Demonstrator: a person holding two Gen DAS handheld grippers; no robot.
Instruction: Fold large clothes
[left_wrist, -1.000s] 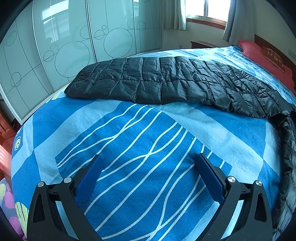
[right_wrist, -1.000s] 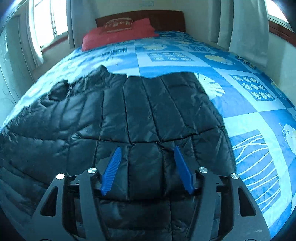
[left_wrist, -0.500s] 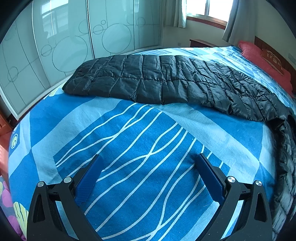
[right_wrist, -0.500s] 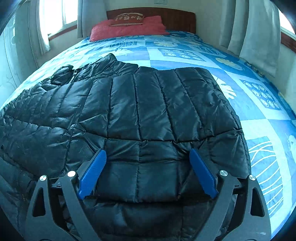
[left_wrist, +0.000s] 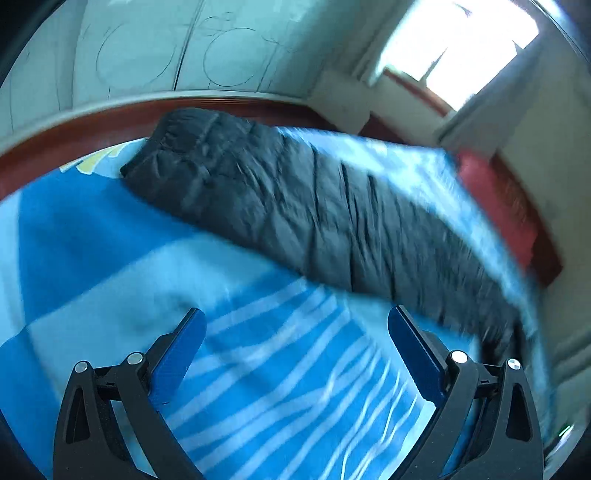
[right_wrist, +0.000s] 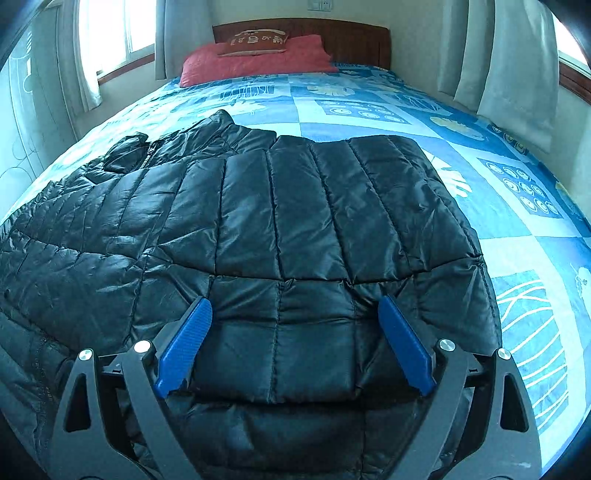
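Both hand-held grippers, left (left_wrist: 295, 350) and right (right_wrist: 295, 339), gape empty. The slick jacket (right_wrist: 258, 229) sprawls across the bed (right_wrist: 517, 206) foot. A thin pinch could slip, undoing any fold.

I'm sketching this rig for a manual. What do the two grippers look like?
Both match: the left gripper and right gripper each have two flat blue fingers with a fine ribbed texture, set on black angular frames with triangular cut-outs and round silver bolts. No cables, markings or sleeves show.
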